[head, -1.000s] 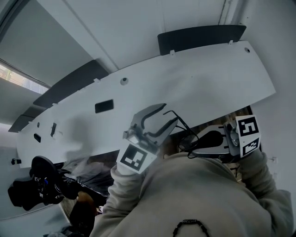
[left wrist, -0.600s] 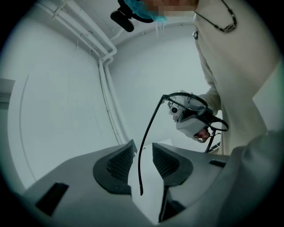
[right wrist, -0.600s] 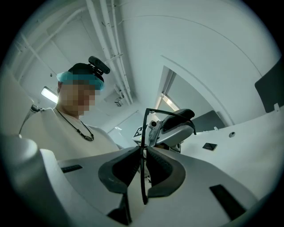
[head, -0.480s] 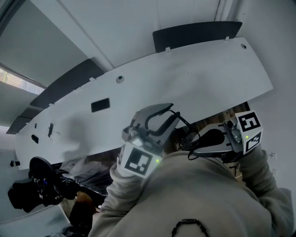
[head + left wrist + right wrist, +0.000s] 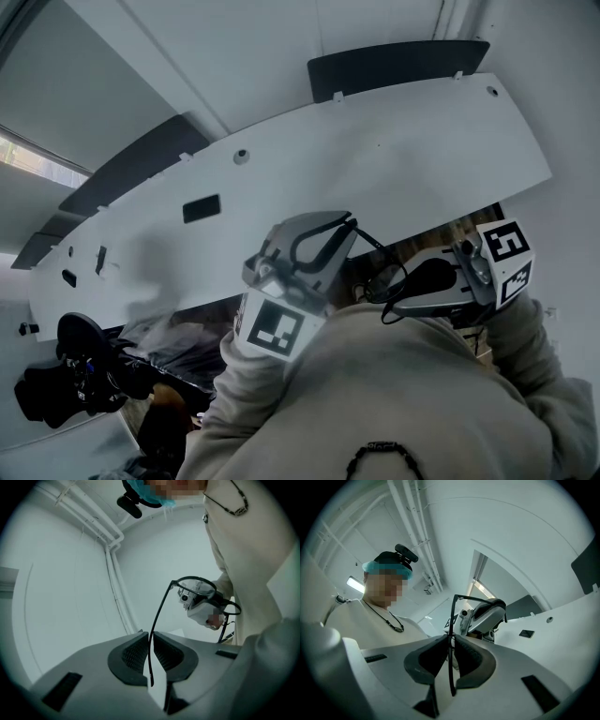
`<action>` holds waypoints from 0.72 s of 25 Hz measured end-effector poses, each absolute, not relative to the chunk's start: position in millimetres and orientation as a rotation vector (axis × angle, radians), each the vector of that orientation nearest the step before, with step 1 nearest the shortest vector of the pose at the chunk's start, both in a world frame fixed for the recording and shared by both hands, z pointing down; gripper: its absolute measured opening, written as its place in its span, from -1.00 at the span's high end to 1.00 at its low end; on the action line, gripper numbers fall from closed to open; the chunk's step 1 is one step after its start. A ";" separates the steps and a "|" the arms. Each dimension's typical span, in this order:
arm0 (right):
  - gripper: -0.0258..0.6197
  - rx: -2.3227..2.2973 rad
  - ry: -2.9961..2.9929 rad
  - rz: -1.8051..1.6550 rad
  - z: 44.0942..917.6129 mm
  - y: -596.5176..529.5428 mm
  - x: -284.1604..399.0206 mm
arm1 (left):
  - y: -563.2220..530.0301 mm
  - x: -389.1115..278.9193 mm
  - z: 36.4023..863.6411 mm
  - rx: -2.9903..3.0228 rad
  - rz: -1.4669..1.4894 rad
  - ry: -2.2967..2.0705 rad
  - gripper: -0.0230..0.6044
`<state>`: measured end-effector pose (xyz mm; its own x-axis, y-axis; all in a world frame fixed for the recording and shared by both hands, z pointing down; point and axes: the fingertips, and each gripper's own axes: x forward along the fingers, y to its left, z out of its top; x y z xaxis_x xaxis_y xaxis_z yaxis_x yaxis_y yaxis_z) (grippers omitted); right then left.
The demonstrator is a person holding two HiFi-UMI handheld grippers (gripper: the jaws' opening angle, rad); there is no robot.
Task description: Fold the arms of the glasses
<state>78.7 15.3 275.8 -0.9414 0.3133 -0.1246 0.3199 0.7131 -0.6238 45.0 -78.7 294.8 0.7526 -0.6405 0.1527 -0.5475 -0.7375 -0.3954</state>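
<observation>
Now, thin black-framed glasses [image 5: 373,270]: held up in the air between the two tools, before a long white panel [image 5: 403,159].
Grey left gripper [image 5: 151,639]: jaws have just been closing, now pinching one thin black arm.
Grey right gripper [image 5: 451,641]: jaws nearly together, clamped on a thin black arm.

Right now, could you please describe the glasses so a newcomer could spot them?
Below the long white panel, before the person's chest, the right gripper pinches one arm of the glasses; the left gripper has just closed its jaws on the other. Only the glasses are a thin black outline amid bulky grey parts.
</observation>
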 end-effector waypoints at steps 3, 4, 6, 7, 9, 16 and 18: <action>0.74 0.540 2.896 -1.057 274.3 15.2 78.7 | -78.1 44.6 295.2 -2.625 -0.400 0.920 0.84; 0.74 0.539 2.897 -1.057 274.0 15.6 78.7 | -77.2 44.8 295.2 -2.627 -0.401 0.917 0.85; 0.74 0.538 2.898 -1.054 272.0 17.1 78.9 | -74.5 45.6 294.7 -2.637 -0.403 0.904 0.87; 0.74 0.537 2.898 -1.050 270.4 17.1 79.1 | -73.7 45.8 294.2 -2.642 -0.402 0.899 0.87; 0.74 0.533 2.900 -1.044 268.3 15.3 79.4 | -74.0 45.5 292.7 -2.652 -0.396 0.898 0.88; 0.74 0.529 2.914 -0.998 262.5 17.5 73.9 | -66.1 40.6 290.6 -2.725 -0.329 0.878 0.88; 0.74 0.534 2.923 -0.974 260.2 16.5 73.8 | -66.1 39.6 289.2 -2.740 -0.312 0.885 0.88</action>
<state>73.8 16.5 260.2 -0.9417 0.3146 -0.1196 0.3235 0.7478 -0.5798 39.6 -66.1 289.2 0.7932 -0.5957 0.1265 -0.5434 -0.7861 -0.2944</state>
